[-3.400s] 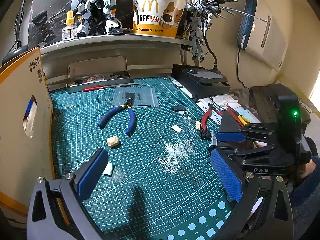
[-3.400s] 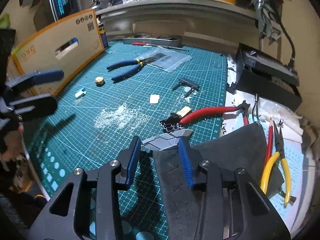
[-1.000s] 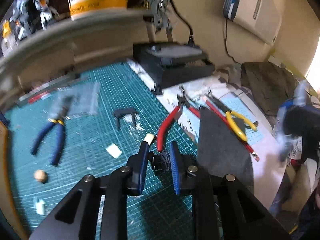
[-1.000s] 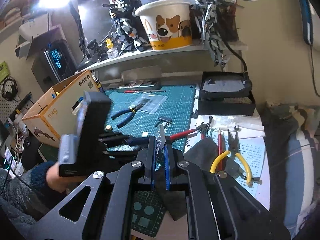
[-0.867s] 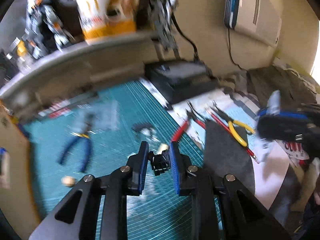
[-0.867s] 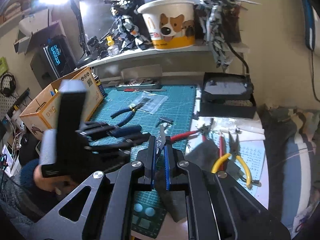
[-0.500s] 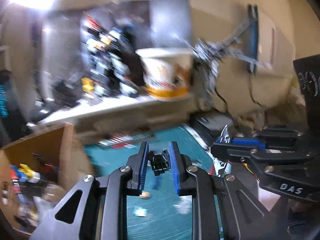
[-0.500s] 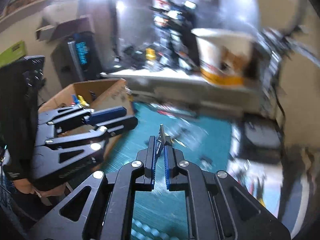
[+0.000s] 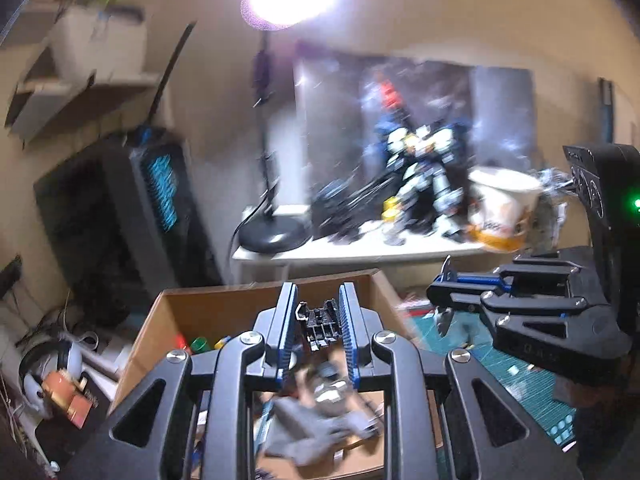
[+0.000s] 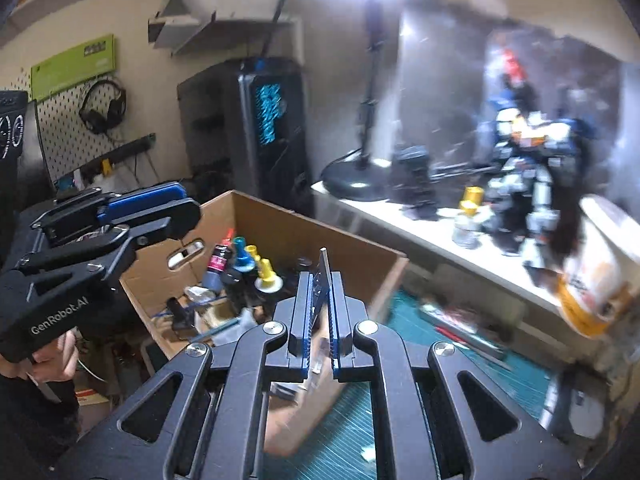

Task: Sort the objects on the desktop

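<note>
My left gripper [image 9: 318,322] is shut on a small black model part [image 9: 319,324] and hangs over the open cardboard box [image 9: 208,306]. A flat grey model piece [image 10: 321,280] stands on edge in my right gripper [image 10: 320,316], which is shut on it just past the box's right wall [image 10: 376,276]. In the left wrist view the right gripper [image 9: 452,296] shows at right with the grey piece. In the right wrist view the left gripper [image 10: 176,212] shows at left, over the box's near corner, with a hand on its handle.
The box holds bottles with coloured caps [image 10: 240,258] and loose parts. The green cutting mat [image 10: 440,360] lies right of it. Behind it, a white shelf [image 10: 472,256] carries a lamp base [image 10: 354,178], a robot model [image 10: 532,184] and a paper bucket [image 10: 600,280]. A black computer tower [image 10: 260,128] stands behind.
Both grippers have lifted off the mat with their parts and swung left to the cardboard box. The views now tilt up toward the shelf and lamp.
</note>
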`<state>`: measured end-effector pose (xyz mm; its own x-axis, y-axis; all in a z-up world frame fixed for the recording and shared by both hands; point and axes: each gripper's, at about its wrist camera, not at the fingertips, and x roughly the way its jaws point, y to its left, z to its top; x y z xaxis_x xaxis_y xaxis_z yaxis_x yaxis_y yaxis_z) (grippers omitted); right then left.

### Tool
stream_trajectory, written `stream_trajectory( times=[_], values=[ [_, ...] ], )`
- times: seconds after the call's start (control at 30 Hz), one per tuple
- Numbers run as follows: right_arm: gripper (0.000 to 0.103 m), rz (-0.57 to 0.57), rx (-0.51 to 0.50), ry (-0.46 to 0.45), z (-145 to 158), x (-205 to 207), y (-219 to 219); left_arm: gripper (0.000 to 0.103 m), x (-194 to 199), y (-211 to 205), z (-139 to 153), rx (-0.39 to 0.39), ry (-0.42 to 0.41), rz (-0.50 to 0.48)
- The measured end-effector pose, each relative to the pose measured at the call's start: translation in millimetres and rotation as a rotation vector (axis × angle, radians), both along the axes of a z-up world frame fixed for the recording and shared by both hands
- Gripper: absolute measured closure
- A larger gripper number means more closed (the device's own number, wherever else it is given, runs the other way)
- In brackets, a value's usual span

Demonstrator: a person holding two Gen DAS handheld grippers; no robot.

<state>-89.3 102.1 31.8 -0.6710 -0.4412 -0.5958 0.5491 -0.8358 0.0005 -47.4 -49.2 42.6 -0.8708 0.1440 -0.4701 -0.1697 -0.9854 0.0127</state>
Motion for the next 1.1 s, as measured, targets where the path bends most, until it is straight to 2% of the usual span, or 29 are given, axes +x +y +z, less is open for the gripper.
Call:
stream_trajectory(
  times=[0.13,0.17,0.2,0.33,0.47,0.57,0.67,0.73,0.77,0.8,0.87,0.93,0.97,1.0,1.03,1.1],
  values=[
    [0.096,0.033,0.042,-0.153,-26.4,-38.6,-37.5,0.081,-47.4,-36.5,-33.4,0.054,-0.254,-0.01],
    [0.096,0.045,0.067,-0.218,-38.9,-51.3,-48.2,0.081,-56.0,-39.2,-42.1,0.05,-0.314,-0.019],
    [0.096,0.054,0.091,-0.277,-50.7,-61.5,-56.4,0.081,-70.9,-40.9,-57.6,0.033,-0.416,-0.04],
    [0.096,0.074,0.179,-0.467,-92.0,-86.9,-73.8,0.081,-96.1,-46.3,-93.4,0.019,-0.618,-0.082],
    [0.093,0.074,0.273,-0.543,-119.5,-90.9,-78.8,0.081,-98.8,-47.5,-120.6,0.001,-0.771,-0.137],
    [0.09,0.075,0.289,-0.528,-117.6,-86.1,-74.7,0.081,-100.9,-48.3,-137.9,-0.024,-0.852,-0.127],
    [0.089,0.07,0.248,-0.477,-100.3,-77.5,-62.0,0.08,-99.9,-54.4,-138.6,-0.046,-0.848,-0.065],
    [0.086,0.066,0.222,-0.444,-88.7,-71.8,-53.6,0.073,-95.7,-56.5,-133.2,-0.029,-0.831,-0.046],
    [0.082,0.064,0.208,-0.427,-82.9,-69.0,-49.4,0.063,-93.2,-56.9,-129.9,-0.021,-0.819,-0.043],
    [0.08,0.063,0.195,-0.41,-77.2,-66.1,-45.2,0.049,-88.4,-56.0,-123.7,-0.027,-0.789,-0.034],
    [0.076,0.059,0.168,-0.376,-65.6,-60.4,-36.8,0.039,-78.2,-53.6,-109.9,-0.041,-0.72,-0.021],
    [0.073,0.056,0.141,-0.342,-54.0,-54.7,-28.4,0.036,-63.6,-49.6,-90.0,-0.048,-0.622,-0.019],
    [0.071,0.054,0.128,-0.325,-48.3,-51.9,-24.2,0.031,-57.7,-48.1,-81.8,-0.048,-0.584,-0.018],
    [0.068,0.052,0.114,-0.308,-42.5,-49.0,-20.0,0.023,-51.9,-46.9,-72.3,-0.043,-0.536,-0.014],
    [0.063,0.05,0.101,-0.291,-36.7,-46.2,-15.8,0.019,-46.1,-45.6,-62.7,-0.039,-0.487,-0.01],
    [0.058,0.033,0.066,-0.217,-18.4,-34.7,1.1,0.011,-34.0,-42.2,-44.6,-0.031,-0.386,0.008]
  ],
)
